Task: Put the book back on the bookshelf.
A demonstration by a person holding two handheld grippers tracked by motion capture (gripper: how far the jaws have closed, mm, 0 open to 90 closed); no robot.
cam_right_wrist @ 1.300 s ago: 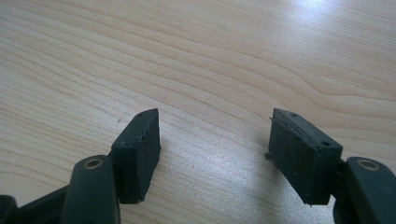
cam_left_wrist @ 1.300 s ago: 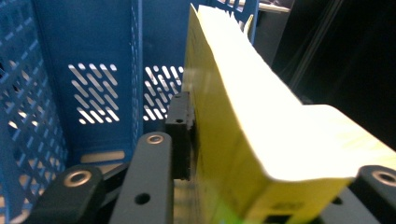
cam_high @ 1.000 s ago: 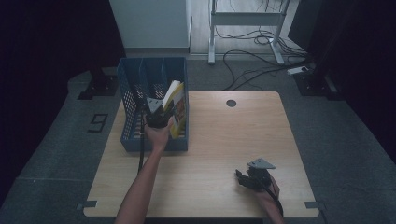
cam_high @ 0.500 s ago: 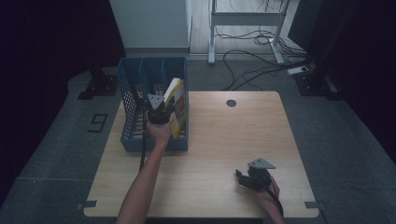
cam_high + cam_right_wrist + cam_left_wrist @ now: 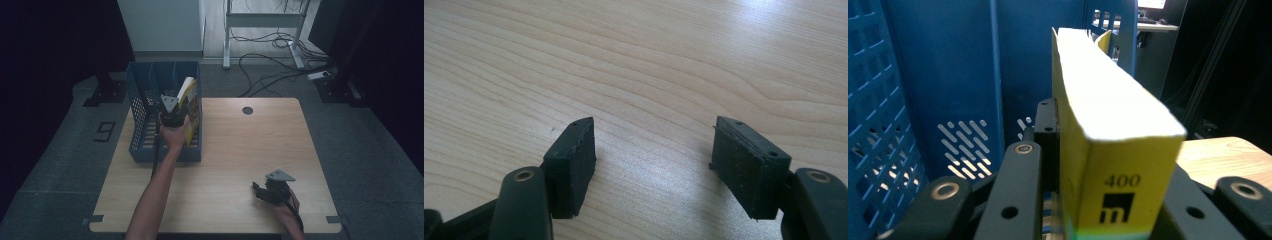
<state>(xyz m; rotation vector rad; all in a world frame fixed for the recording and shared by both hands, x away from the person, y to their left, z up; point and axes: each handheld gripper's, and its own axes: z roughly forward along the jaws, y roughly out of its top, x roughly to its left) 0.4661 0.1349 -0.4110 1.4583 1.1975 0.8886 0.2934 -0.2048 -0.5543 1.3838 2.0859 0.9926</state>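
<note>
**High view: yellow book gripped at the blue basket, other hand idle on the surface**

High view puts the left hand-held gripper (image 5: 173, 111) over the blue basket (image 5: 137, 115), which stands on the far left part of the wooden surface (image 5: 240, 145). Its jaws are clamped on a yellow book (image 5: 190, 107), which stands on edge against the basket's right wall. The gripper's body and the person's hand cover the middle of the book, so how far down it reaches inside the basket cannot be made out. The dim light also hides what else lies on the basket floor.

Left gripper view looks along the book (image 5: 1113, 150) from close up. Its white page edge runs away from the camera and its yellow spine end bears the figure 400 and a small black mark. One black jaw presses the left face; the jaw on the right is mostly hidden behind the book. The book's lower end is cut off by the frame. Blue slotted walls (image 5: 948, 100) rise to the left and behind.

The right hand-held gripper (image 5: 261, 192) rests on the near right part of the surface, well apart from the basket. Right gripper view shows its two pads (image 5: 574, 160) spread wide with bare wood (image 5: 649, 75) between them, grasping nothing. The hand holding it is partly cut off at the bottom edge of the high view.
</note>
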